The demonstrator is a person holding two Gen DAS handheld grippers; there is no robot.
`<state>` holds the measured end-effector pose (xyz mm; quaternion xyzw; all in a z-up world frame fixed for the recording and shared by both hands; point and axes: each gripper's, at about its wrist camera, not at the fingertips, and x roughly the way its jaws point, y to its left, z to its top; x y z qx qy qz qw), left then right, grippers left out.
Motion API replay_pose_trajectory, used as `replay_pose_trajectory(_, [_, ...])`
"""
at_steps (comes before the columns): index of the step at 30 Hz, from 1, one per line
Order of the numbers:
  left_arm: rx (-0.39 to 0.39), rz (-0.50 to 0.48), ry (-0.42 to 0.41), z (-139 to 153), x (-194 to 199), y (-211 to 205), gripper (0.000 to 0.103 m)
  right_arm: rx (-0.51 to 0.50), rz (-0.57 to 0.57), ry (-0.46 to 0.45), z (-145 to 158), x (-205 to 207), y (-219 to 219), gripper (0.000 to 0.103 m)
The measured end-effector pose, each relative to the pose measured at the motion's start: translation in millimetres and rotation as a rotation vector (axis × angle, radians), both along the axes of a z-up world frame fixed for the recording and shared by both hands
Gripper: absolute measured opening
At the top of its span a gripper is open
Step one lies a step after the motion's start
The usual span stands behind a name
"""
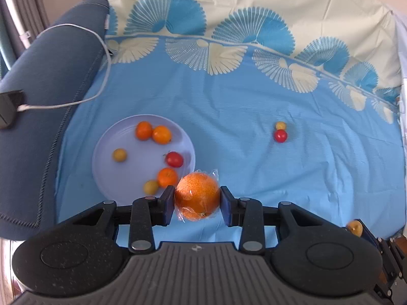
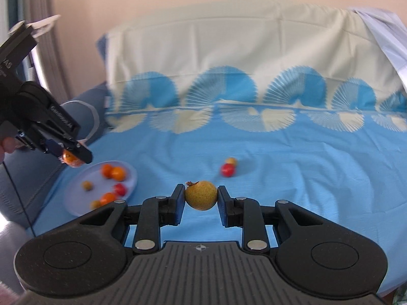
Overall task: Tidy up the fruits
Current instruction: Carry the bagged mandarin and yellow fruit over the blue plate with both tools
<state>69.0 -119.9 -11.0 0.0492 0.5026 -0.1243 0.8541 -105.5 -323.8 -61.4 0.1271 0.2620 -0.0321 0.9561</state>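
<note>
Orange and wrapped in clear film, the big orange (image 1: 197, 196) sits pinched between the jaws of my left gripper (image 1: 198, 198), held just above the near rim of the lilac plate (image 1: 142, 175). On that plate I count three small oranges, two of them touching at the far side (image 1: 153, 132) and one near the front (image 1: 167, 177), plus a red fruit (image 1: 174, 159) and two yellowish ones (image 1: 119, 155). My right gripper (image 2: 201, 196) has its jaws closed on a yellow-green fruit (image 2: 201, 195) with a dry stem, lifted over the blue bedsheet (image 2: 292, 167). Beyond it, well apart from the plate, a red fruit (image 2: 227, 169) lies on the sheet touching a small yellow one (image 2: 231, 161) behind it. From the right wrist view I see the left gripper (image 2: 73, 156) off to the left with its orange above the plate's far edge. A dark blue cushion (image 1: 51, 76) flanks the plate, with a white cable (image 1: 84, 58) running across it to a black box (image 1: 10, 108). A cream and blue fan-patterned pillow (image 2: 241, 58) stands at the back.
</note>
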Motion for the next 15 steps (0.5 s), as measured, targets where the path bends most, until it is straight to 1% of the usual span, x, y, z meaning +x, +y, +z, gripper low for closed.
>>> replay_pose_trajectory(4, [-0.033,0.003,-0.031,17,-29,24,0.041,-0.026,0.034,-0.027,24,-19,28,0.028])
replay_pose_trajectory(8, [-0.096,0.01,-0.056,30,-55,48,0.041,-0.022,0.048,-0.066,49,-41,48,0.028])
replay_pose_trajectory(12, [-0.128,0.011,-0.066,35,-75,69,0.041,-0.057,0.075,-0.077,60,-59,71,0.028])
replay_pose_trajectory(15, [-0.132,0.013,-0.074,36,-86,79,0.041,-0.072,0.091,-0.077,63,-68,86,0.028])
